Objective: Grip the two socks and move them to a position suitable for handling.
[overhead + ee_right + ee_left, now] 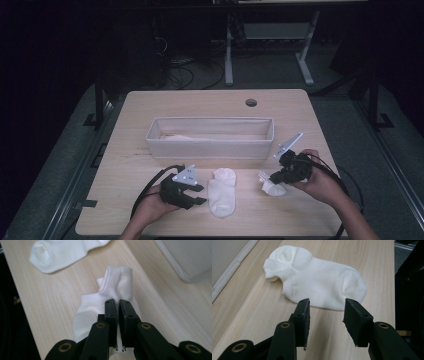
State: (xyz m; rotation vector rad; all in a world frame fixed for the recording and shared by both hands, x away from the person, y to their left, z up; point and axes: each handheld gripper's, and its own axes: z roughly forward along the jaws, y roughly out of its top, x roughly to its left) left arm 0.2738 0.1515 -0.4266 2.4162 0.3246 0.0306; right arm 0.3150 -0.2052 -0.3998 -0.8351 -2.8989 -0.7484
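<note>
- Pale wood is stretching under both my hands, a table (150, 165) with dark floor lying all around it.
- Nearest me, my left gripper (196, 194) is resting at the table's near edge, its jaws standing apart with nothing between them.
- In the left gripper view those jaws are pointing at a flat sock (317, 282), which is lying just beyond the pads without touching them.
- In the high view that flat sock (221, 192) is lying between my two grippers, heel end toward the bin.
- My right gripper (272, 178) is pinching a second sock (274, 188), the jaws pressed almost together on a fold of its fabric.
- In the right gripper view the second sock (110, 295) is bunching up around the pads, its cuff standing up ahead of them while its lower part is sagging toward the wood.
- Farther off, a long white bin (210, 146) is sitting across the middle of the table, well apart from both socks.
- At the far edge a round hole (251, 102) is showing in the tabletop.
</note>
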